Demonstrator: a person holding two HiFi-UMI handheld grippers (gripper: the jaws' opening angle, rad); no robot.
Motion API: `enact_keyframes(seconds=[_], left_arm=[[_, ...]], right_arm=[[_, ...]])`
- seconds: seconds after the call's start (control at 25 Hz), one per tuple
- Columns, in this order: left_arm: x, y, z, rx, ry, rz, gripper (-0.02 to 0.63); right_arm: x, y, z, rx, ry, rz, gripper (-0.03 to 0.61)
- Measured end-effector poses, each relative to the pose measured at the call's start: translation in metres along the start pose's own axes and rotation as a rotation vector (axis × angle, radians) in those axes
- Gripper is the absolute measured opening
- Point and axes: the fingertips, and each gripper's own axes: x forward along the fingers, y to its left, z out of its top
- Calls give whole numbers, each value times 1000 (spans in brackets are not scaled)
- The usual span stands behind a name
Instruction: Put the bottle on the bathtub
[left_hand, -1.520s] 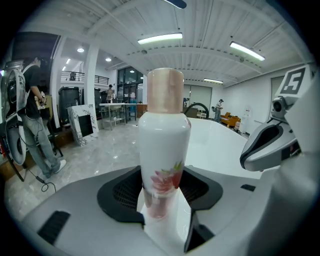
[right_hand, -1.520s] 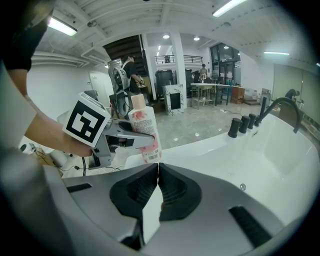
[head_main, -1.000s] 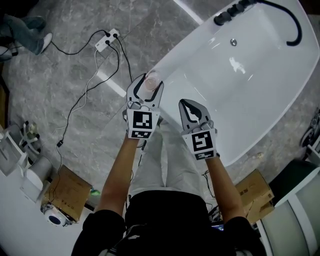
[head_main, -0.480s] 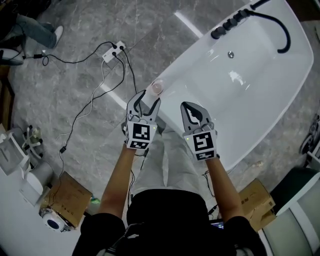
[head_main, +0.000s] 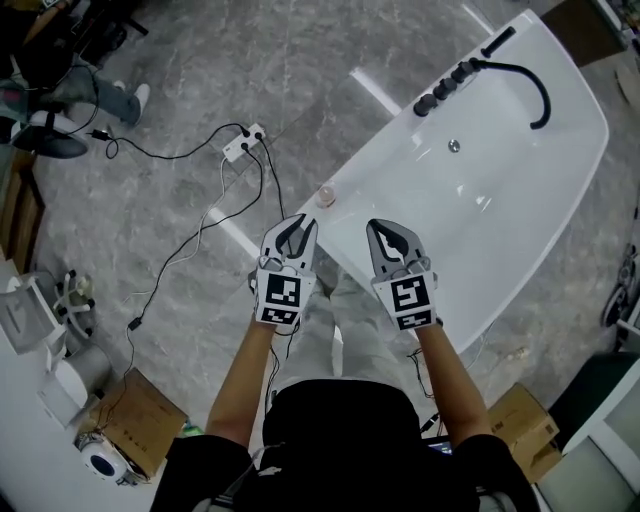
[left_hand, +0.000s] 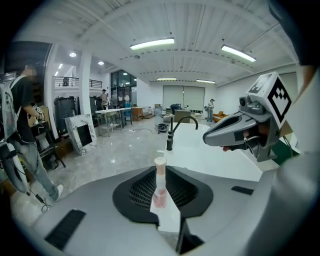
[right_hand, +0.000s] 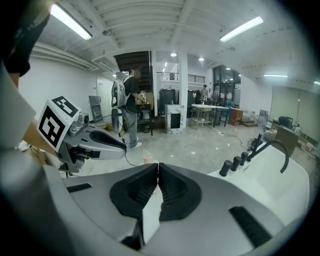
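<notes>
Bottle (head_main: 326, 193) stands upright on the near rim of the white bathtub (head_main: 520, 210), slim and clear, with pink liquid low in it and a pale cap. Just short of it hangs the left gripper (head_main: 297, 224), its jaws spread; in the left gripper view the bottle shows in the gap between them, but the head view puts it beyond the tips, untouched. The right gripper (right_hand: 158, 165) is held alongside, over the tub's near edge, its jaws pressed together at the tips with nothing between them (its own view shows only the tub rim below). At the tub's far end a black faucet (head_main: 544, 100) curves over the basin beside a row of black knobs (head_main: 445, 88). On the grey stone floor (head_main: 200, 70) to the left lies a white power strip (head_main: 245, 146) with black cables (head_main: 190, 235) trailing from it, and a cardboard box (head_main: 135, 415) sits well apart, near the person's left elbow.
</notes>
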Motion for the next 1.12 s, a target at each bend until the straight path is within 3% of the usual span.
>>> enact_keyframes(seconds=[0.4,0.72,1.12], left_arm=[[-75,-4,68,-9,-99,29,15],[-119,-17,121,-15,-204,26,14],[-178,-12,189,17,-320,104,14]], right_arm=[[-51,8,66,-44,-112,-42,21],[-90,11,120,-67,-216,-80,21],[-143,20,191,-68,-347,-106,21]])
